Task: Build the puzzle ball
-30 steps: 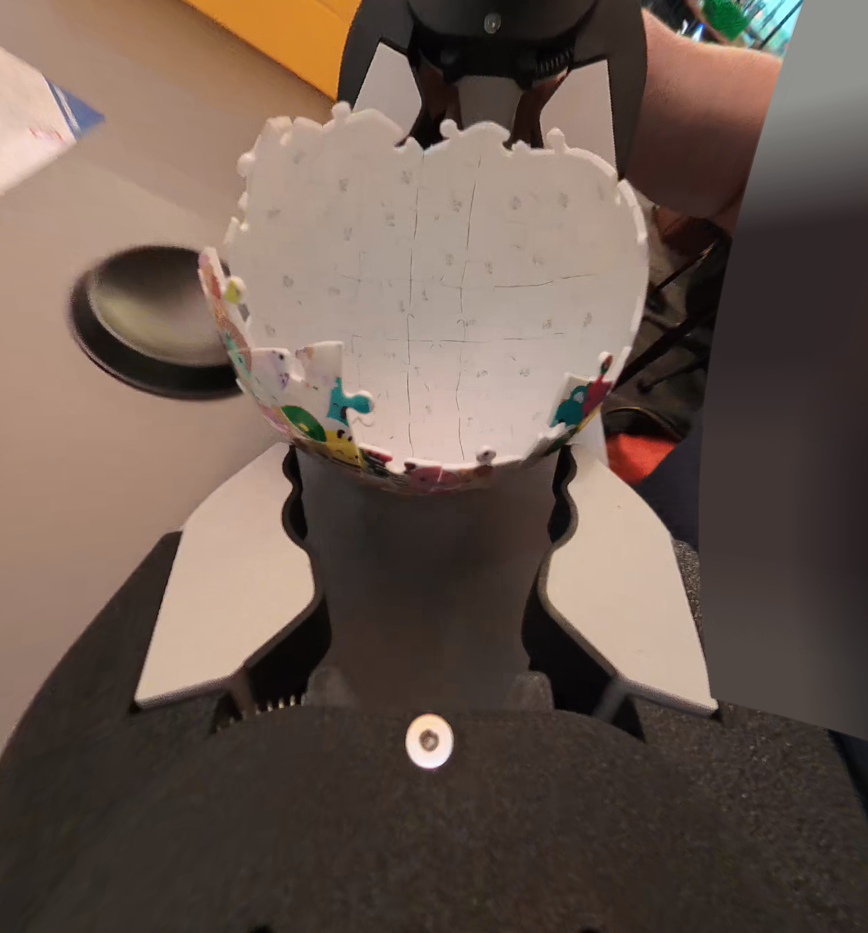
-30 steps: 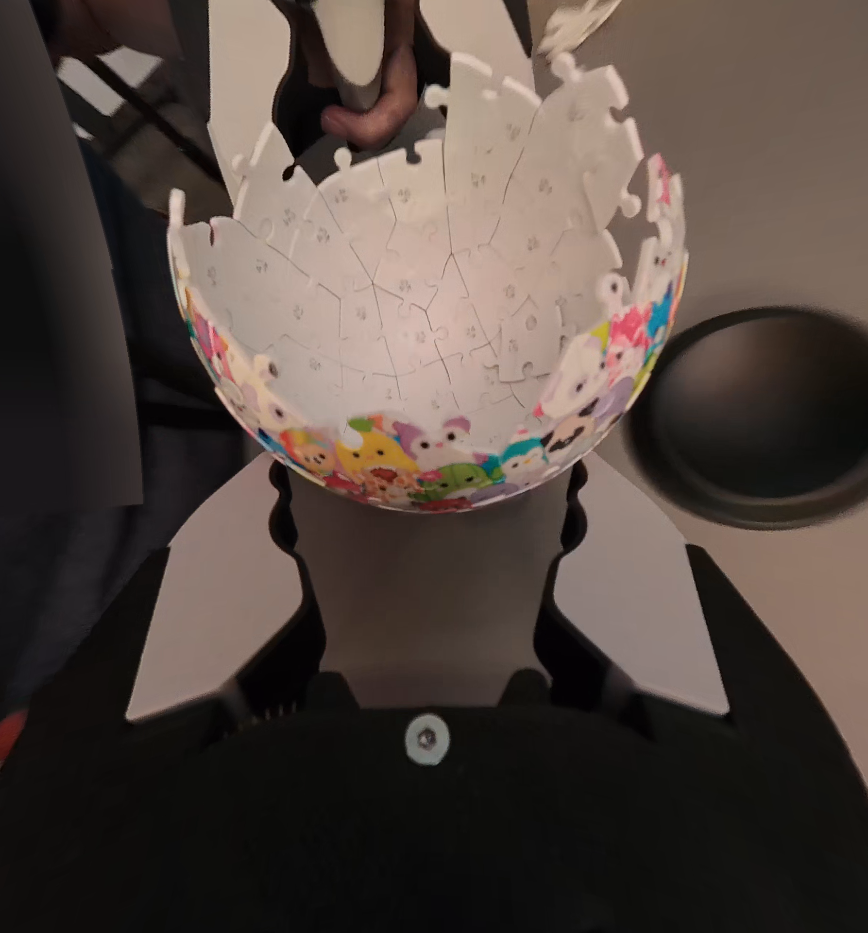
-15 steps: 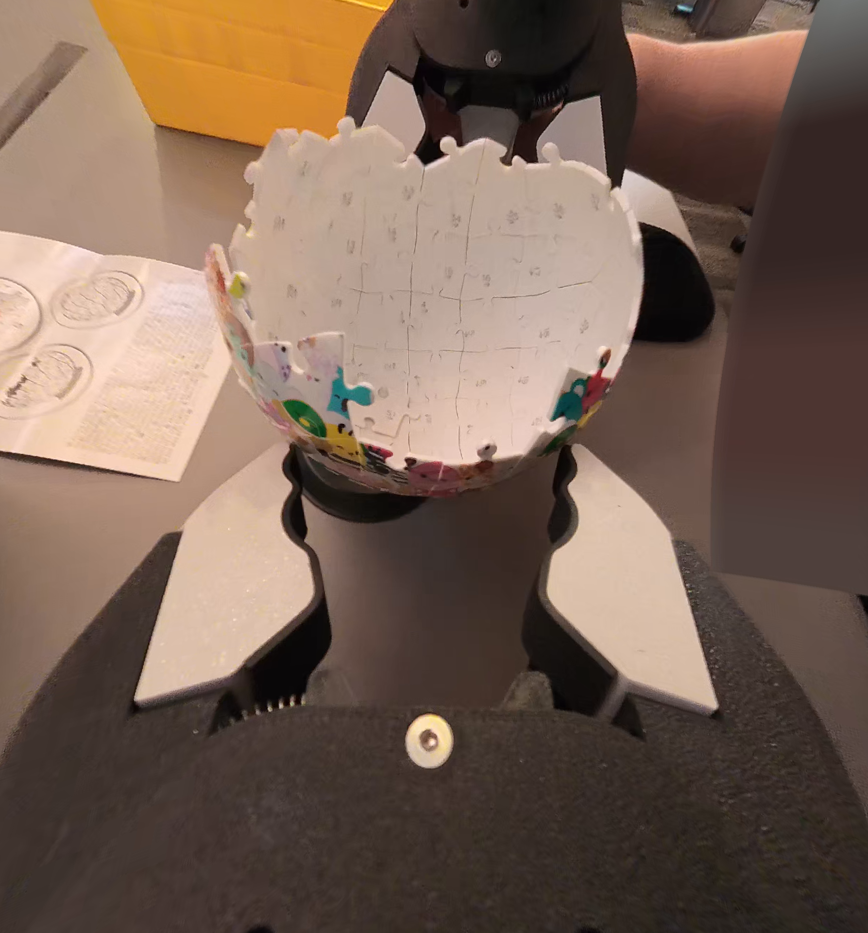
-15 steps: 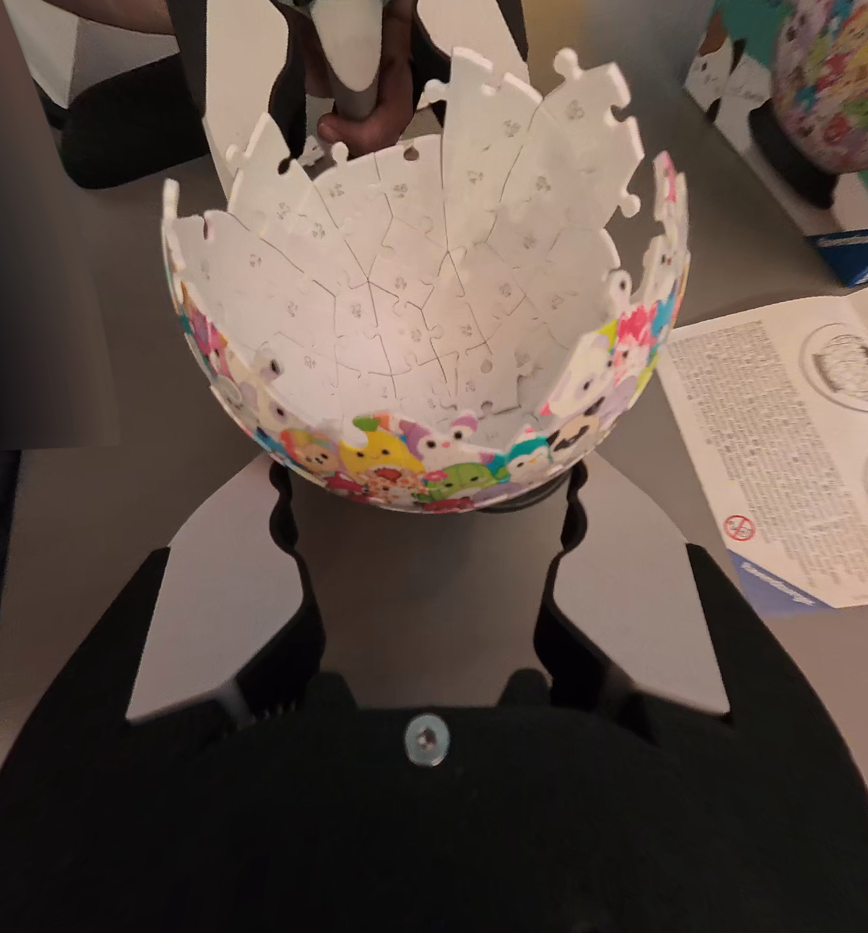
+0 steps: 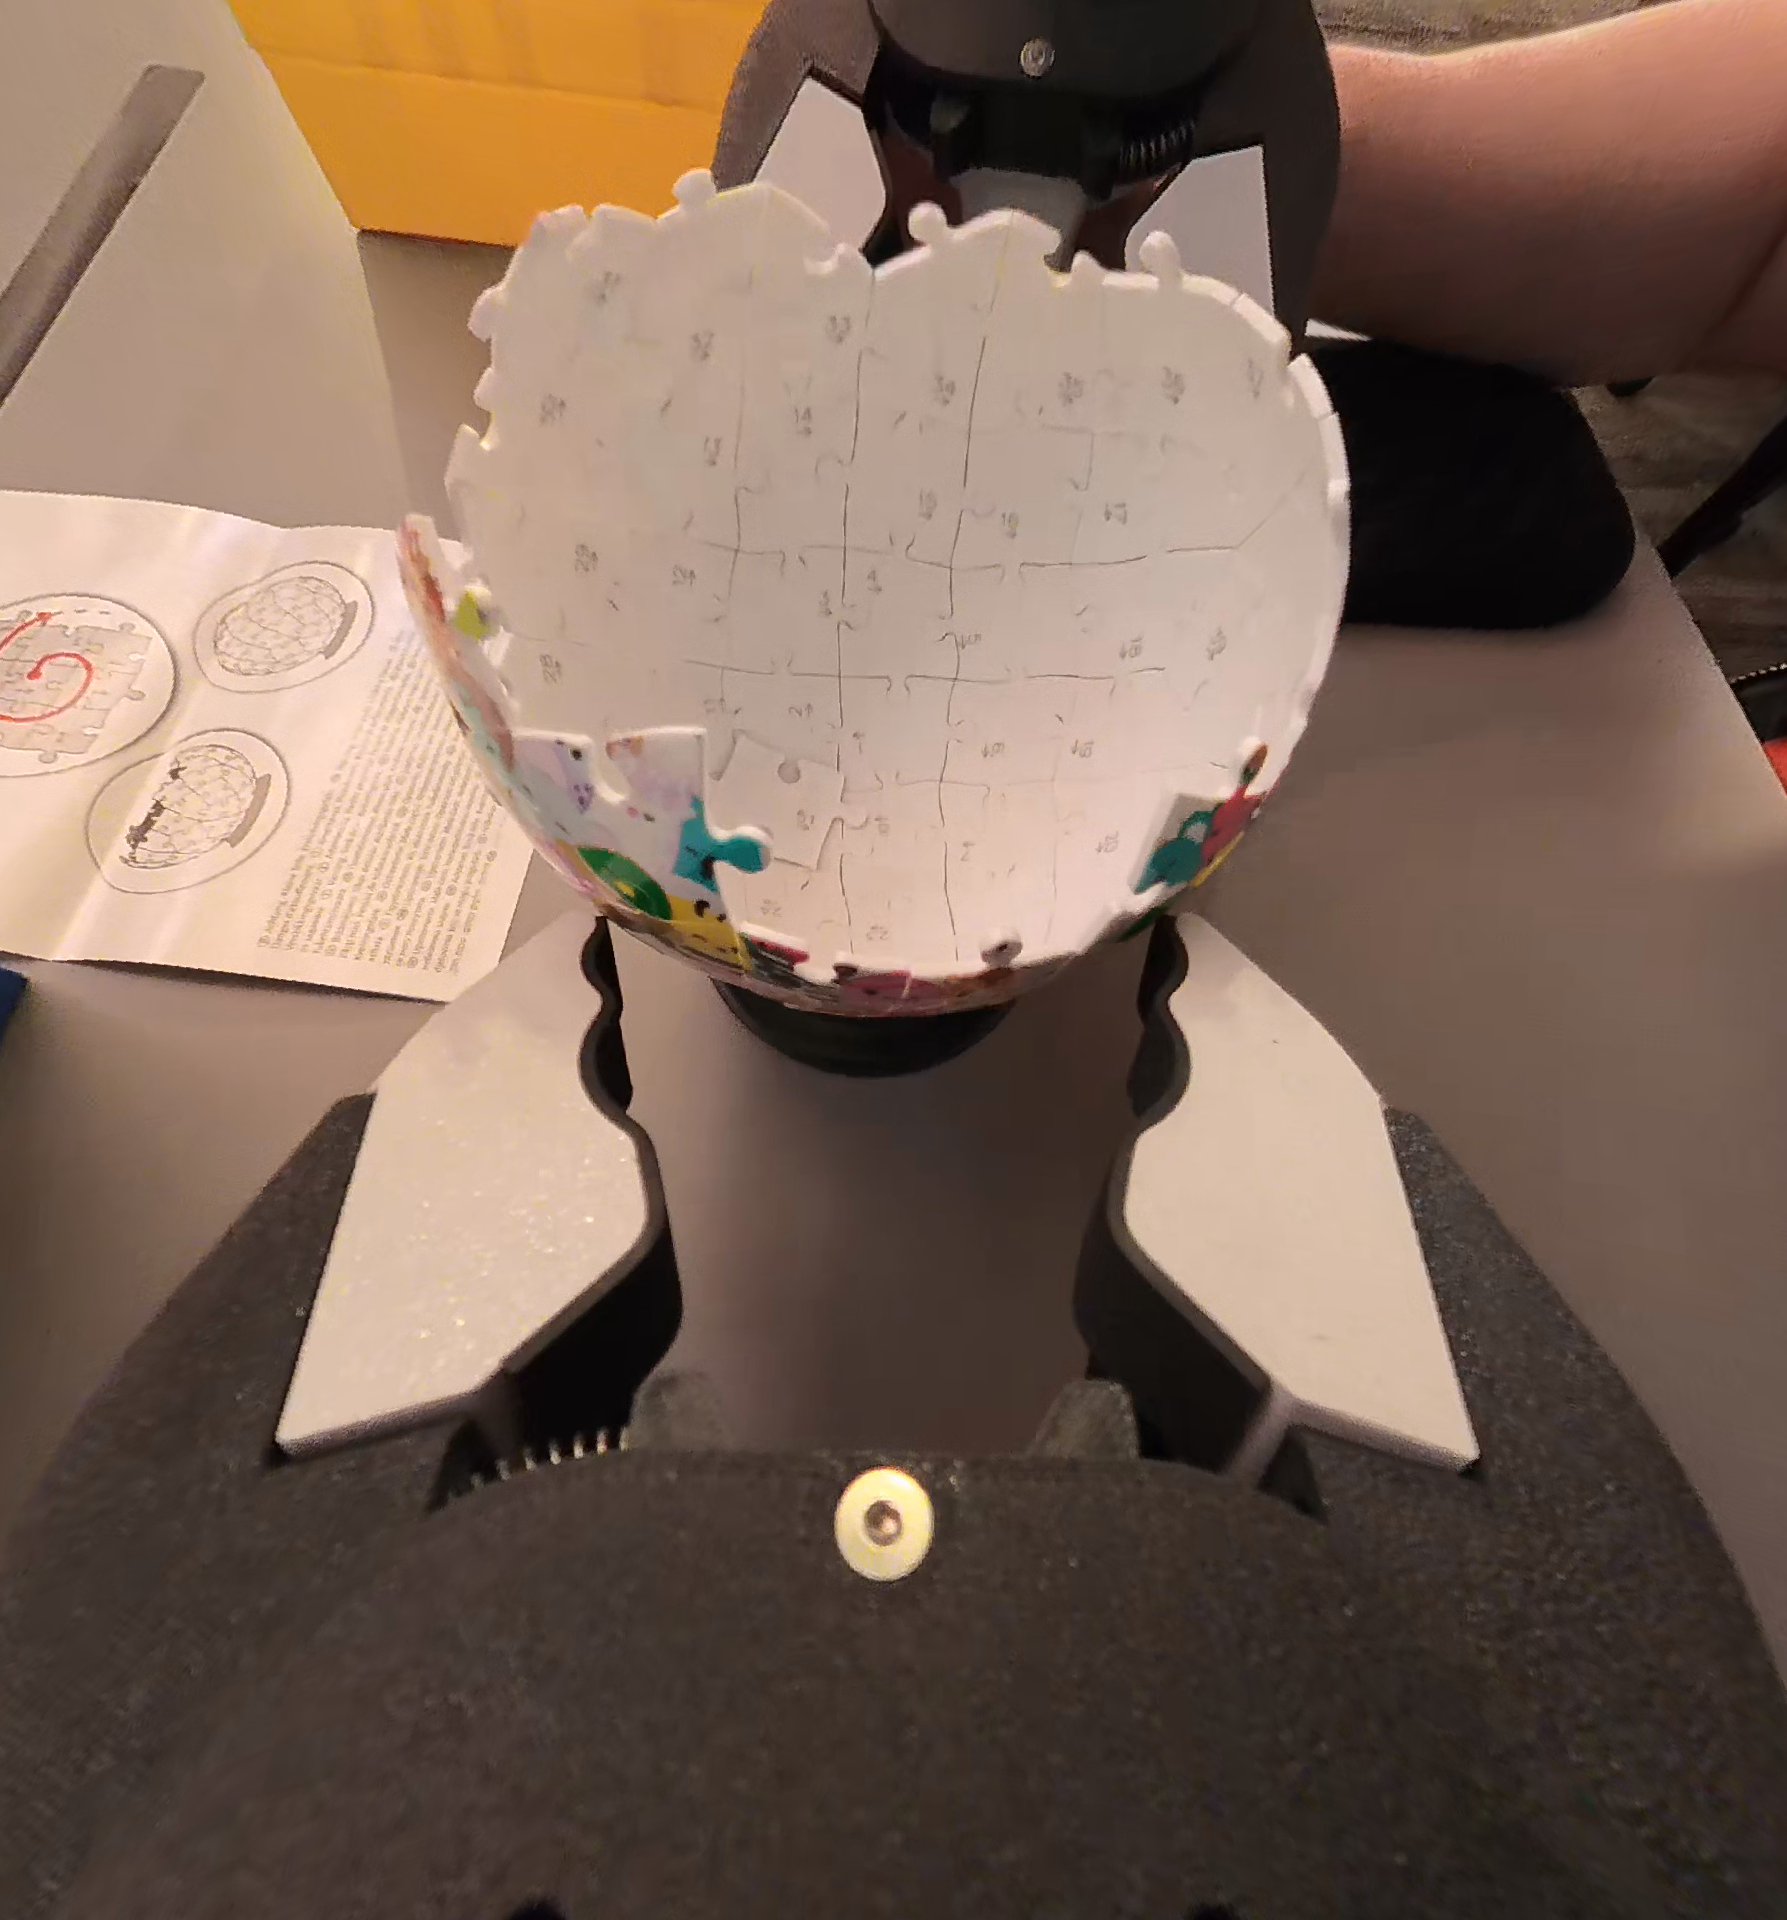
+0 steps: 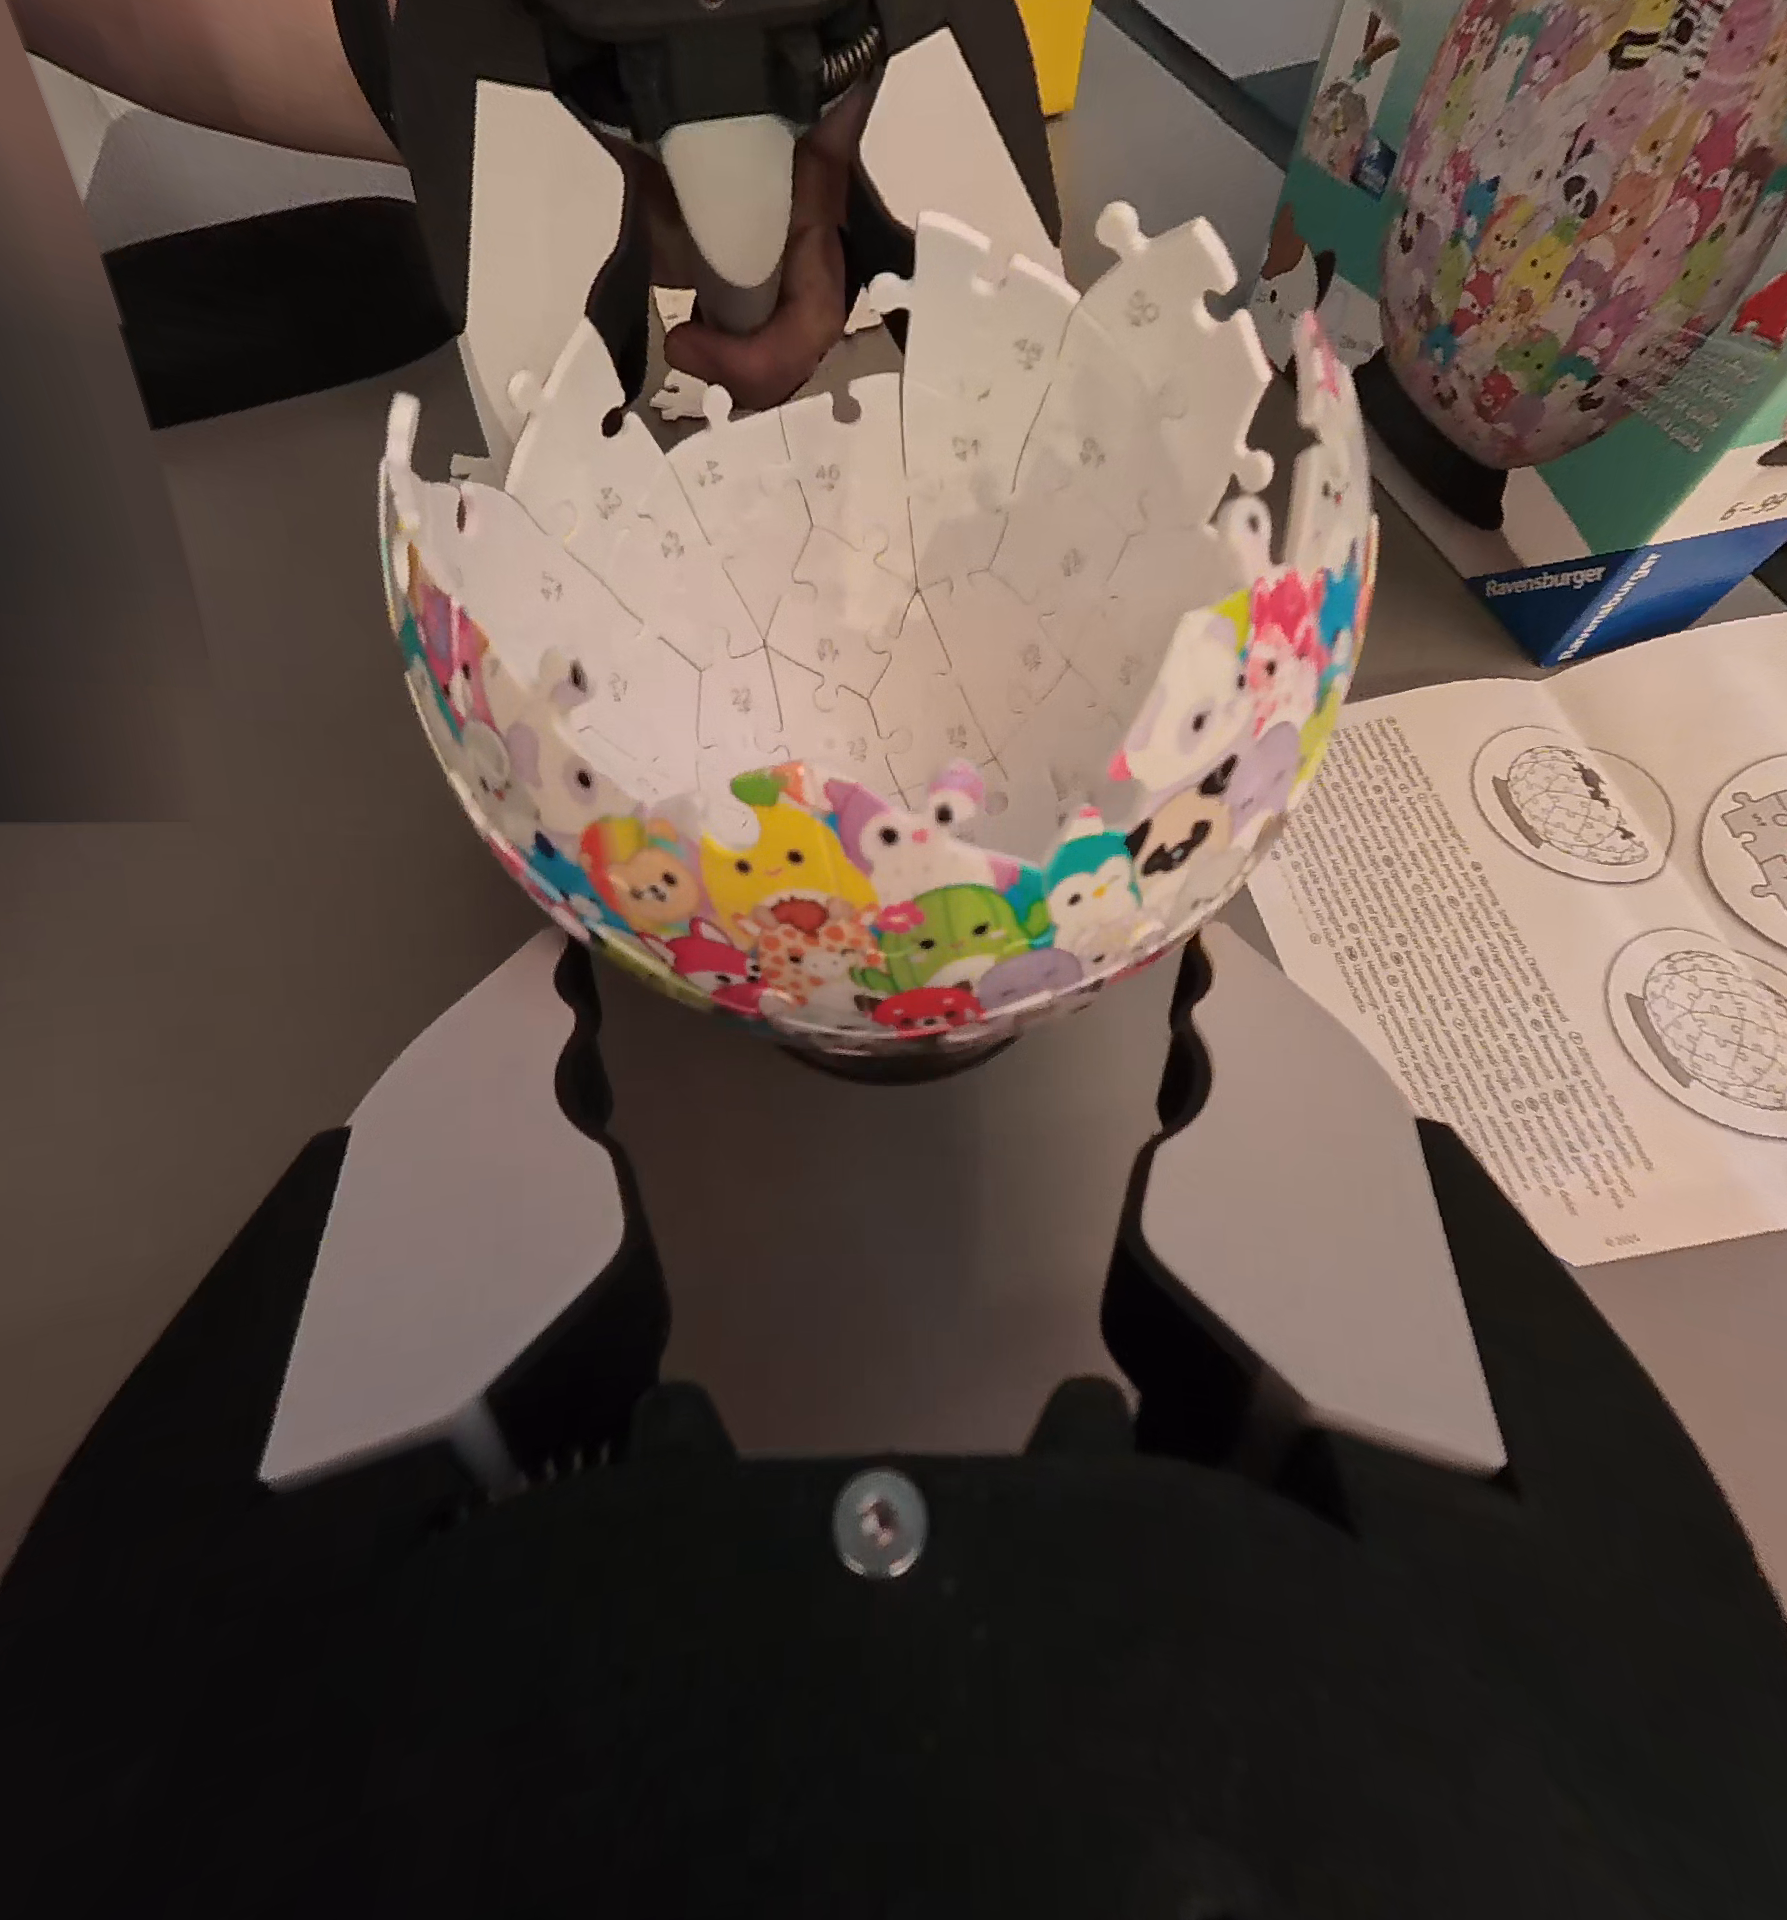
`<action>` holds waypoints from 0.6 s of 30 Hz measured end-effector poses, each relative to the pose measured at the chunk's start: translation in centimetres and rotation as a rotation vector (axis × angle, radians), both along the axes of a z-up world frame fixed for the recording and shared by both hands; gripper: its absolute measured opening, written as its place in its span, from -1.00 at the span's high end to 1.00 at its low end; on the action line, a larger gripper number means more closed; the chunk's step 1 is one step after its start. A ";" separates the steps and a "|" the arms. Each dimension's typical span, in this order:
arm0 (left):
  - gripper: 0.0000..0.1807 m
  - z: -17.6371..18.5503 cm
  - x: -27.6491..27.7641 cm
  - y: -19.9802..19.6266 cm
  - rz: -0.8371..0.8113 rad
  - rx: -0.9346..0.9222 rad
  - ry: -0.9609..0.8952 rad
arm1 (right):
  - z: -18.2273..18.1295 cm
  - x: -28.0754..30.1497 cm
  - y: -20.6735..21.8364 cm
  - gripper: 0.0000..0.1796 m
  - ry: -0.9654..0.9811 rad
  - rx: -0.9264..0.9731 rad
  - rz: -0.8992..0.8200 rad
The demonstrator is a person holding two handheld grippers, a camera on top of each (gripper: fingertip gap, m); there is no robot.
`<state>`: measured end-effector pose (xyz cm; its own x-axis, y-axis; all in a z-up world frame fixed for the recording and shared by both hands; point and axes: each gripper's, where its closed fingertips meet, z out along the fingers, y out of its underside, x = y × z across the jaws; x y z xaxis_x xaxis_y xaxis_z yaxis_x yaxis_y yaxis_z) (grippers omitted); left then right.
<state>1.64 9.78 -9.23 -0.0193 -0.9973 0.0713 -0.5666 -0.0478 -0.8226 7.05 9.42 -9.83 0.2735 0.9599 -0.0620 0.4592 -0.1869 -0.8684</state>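
1. Left wrist view: left gripper point(image 5: 873, 971) stood wide open, empty, with the half-built puzzle ball point(image 5: 899, 623) just beyond its jaws on a black stand point(image 5: 858, 1039).
2. Right gripper point(image 6: 873, 997) likewise gaped empty.
3. Judged step: shell seated; next, fetch a loose piece.

- I see the puzzle ball point(image 6: 930, 894) printed outside with bright cartoon animals, plain white inside.
- My fingers point(image 5: 515, 1226) are pale grey.
- The desk point(image 5: 1491, 935) looks grey-brown.
- The box point(image 5: 494, 94) is yellow.

warm dim light, sharp centre, wide-angle edge distortion.
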 end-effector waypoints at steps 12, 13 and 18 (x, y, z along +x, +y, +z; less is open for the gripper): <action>-0.05 -1.1 -0.1 0.1 0.016 -0.006 0.000 | -1.5 -0.1 0.1 -0.18 -0.015 -0.026 0.013; -0.05 -1.2 -0.1 0.1 0.017 -0.009 -0.004 | -1.6 -0.1 0.1 -0.18 -0.017 -0.030 0.013; -0.05 -1.8 -0.2 0.1 0.020 -0.024 -0.018 | -2.1 -0.2 0.1 -0.18 -0.026 -0.046 0.014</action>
<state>1.42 9.85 -11.07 -0.0011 -0.9954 0.0954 -0.5504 -0.0791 -0.8312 6.86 9.51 -11.98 0.2619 0.9600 -0.0991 0.4844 -0.2196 -0.8468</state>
